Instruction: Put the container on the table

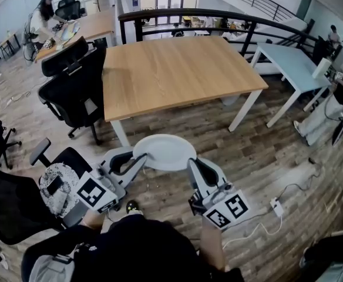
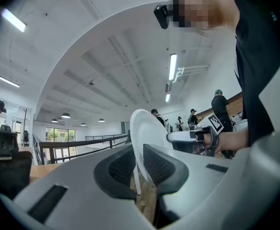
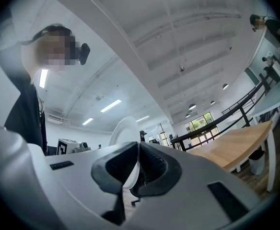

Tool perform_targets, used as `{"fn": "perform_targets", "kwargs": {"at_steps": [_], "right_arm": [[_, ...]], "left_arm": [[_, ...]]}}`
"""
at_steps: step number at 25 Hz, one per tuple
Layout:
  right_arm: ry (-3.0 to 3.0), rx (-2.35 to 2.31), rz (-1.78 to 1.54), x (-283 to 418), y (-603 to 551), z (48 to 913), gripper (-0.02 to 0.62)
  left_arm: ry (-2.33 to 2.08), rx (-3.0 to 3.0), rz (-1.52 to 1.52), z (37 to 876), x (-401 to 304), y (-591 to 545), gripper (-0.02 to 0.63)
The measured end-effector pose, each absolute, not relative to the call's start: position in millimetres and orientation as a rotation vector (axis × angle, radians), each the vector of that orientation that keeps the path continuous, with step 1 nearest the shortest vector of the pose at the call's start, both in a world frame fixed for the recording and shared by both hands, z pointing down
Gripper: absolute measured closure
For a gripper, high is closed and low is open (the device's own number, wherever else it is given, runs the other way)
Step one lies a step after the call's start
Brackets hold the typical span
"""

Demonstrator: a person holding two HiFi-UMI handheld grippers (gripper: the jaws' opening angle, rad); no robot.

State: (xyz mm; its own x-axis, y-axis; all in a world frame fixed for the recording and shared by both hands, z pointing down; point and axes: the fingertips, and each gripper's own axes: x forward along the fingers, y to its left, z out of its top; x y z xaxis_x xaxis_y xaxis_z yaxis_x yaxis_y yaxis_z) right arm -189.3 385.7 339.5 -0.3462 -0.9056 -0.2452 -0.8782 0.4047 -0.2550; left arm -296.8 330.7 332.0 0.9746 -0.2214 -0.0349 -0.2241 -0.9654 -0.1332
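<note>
A shallow round white container [image 1: 164, 151] hangs level in the air between my two grippers, just short of the near edge of the wooden table [image 1: 177, 72]. My left gripper [image 1: 135, 160] is shut on its left rim and my right gripper [image 1: 192, 164] is shut on its right rim. In the left gripper view the container [image 2: 147, 133] stands edge-on between the dark pads [image 2: 160, 166], with the other gripper's marker cube behind it. The right gripper view shows the same container [image 3: 125, 131] pinched between its pads [image 3: 154, 169].
The table stands on white legs [image 1: 245, 111] on a wood floor. Black office chairs [image 1: 74, 93] crowd its left side and the near left. A white table [image 1: 292, 63] is at the right, a black railing [image 1: 218, 16] behind. A white power strip [image 1: 275, 205] with its cord lies on the floor.
</note>
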Motion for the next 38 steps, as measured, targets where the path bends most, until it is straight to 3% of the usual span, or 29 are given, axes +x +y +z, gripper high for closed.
{"fn": "perform_targets", "kwargs": {"at_steps": [21, 38], "right_arm": [[2.279, -1.537, -0.148, -166.4, 406.3, 347.5, 0.571], [2.251, -1.639, -0.13, -108.8, 324.0, 344.3, 0.571]], "left_arm": [[0.342, -3.005, -0.05, 340.5, -274.9, 354.5, 0.546], [0.255, -3.022, 0.005, 342.4, -213.5, 262.9, 0.546]]}}
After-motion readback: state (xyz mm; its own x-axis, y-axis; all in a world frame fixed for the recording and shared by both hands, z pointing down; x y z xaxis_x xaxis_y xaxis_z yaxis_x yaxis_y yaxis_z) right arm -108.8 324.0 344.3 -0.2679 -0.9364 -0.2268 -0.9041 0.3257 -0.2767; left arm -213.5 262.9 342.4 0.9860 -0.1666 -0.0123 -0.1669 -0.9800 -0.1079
